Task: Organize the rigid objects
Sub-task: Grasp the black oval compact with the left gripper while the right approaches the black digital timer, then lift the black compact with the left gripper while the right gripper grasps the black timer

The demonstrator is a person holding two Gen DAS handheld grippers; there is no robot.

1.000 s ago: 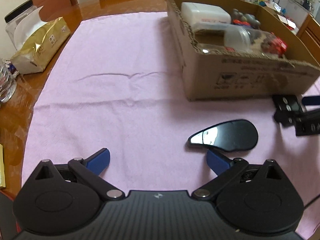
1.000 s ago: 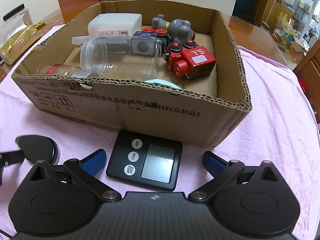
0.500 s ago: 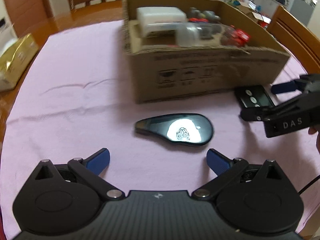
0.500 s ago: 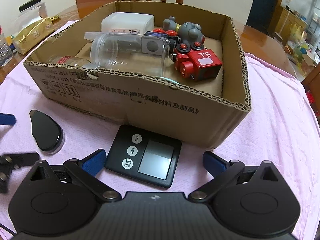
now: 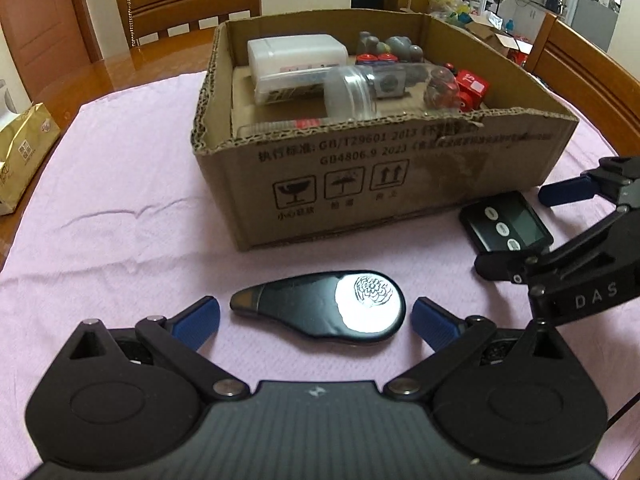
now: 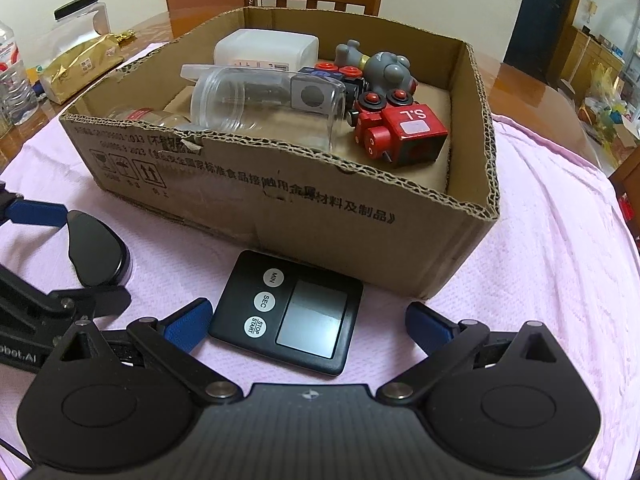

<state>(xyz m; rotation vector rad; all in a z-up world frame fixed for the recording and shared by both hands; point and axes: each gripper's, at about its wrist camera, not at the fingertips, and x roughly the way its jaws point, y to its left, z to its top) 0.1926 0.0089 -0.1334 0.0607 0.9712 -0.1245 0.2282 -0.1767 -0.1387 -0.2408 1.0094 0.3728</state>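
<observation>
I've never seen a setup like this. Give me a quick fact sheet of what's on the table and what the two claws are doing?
surface: pink cloth
container: cardboard box, open top
in box: clear jar lying on its side, white container, red toy train, grey figure
outside box: black teardrop-shaped object, black timer
left gripper: jaws wide, just been closing, straddling the teardrop-shaped object, not gripping
right gripper: open, either side of the timer
</observation>
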